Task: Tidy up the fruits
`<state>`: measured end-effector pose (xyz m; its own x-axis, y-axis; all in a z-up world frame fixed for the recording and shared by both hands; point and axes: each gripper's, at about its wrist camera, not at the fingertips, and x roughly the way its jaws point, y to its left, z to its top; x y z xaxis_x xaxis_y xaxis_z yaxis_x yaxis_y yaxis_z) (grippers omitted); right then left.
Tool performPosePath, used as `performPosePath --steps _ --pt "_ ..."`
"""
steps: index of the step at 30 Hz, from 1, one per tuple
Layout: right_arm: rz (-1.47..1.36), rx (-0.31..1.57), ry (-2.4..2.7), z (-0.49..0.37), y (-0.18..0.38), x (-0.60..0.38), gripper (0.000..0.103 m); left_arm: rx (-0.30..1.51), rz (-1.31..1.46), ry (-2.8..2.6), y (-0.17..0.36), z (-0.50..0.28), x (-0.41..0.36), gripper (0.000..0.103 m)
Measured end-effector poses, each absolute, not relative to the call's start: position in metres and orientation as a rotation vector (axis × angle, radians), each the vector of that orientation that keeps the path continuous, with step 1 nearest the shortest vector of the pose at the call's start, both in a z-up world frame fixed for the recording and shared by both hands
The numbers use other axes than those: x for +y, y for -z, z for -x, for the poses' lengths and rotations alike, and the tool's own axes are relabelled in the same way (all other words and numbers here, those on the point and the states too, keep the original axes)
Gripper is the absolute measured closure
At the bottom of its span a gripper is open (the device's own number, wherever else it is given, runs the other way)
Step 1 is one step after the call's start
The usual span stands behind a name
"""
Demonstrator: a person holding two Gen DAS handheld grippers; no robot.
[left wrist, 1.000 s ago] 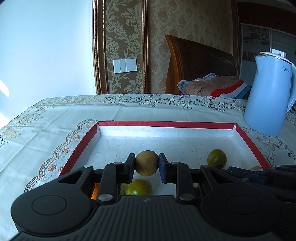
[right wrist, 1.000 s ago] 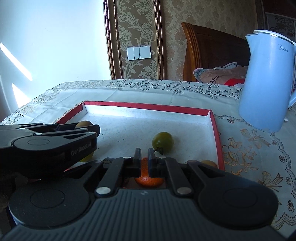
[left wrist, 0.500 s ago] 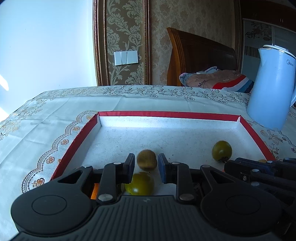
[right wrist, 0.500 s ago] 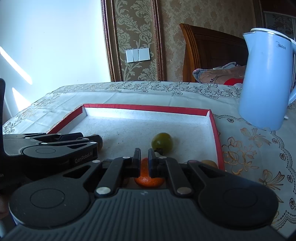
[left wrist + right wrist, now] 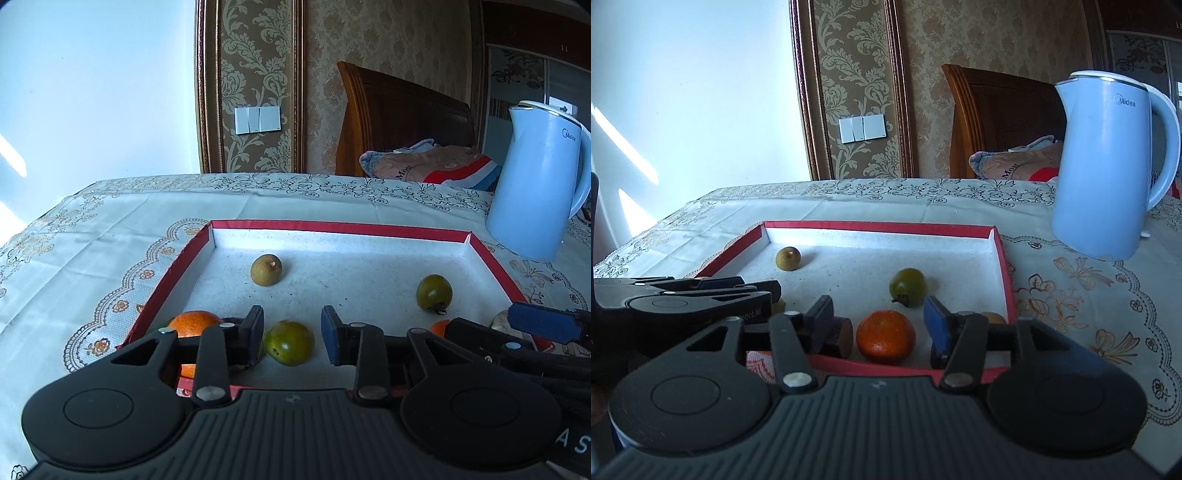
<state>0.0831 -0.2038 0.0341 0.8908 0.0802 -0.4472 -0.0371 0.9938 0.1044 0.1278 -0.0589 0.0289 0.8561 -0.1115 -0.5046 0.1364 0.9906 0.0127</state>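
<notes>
- My left gripper [image 5: 291,334] is opening around a smooth green fruit [image 5: 290,342]; my right gripper [image 5: 879,325] is opening around a dimpled orange [image 5: 885,336]. Neither is gripped.
- Farther in the red-rimmed tray [image 5: 332,226] lie a rough brown fruit [image 5: 266,270] and another green one [image 5: 434,292].
- Sorting seems nearly done.

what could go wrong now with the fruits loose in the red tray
1. The brown fruit lies free on the flat tray floor and could roll on.
2. The left tongs are opening around the green fruit; a careless pull back might knock it.
3. The right tongs are opening around the orange fruit, near the low front wall; a nudge could tip it out.
</notes>
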Motion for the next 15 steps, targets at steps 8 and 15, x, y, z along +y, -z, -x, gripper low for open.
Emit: performPosePath --steps 8,15 --pt "-0.134 0.45 -0.043 -0.035 -0.03 -0.209 0.011 0.44 -0.133 0.104 -0.028 -0.08 -0.053 0.026" --pt "-0.165 0.466 -0.029 -0.019 -0.018 -0.21 0.011 0.485 -0.099 0.121 -0.025 -0.058 -0.037 0.024"
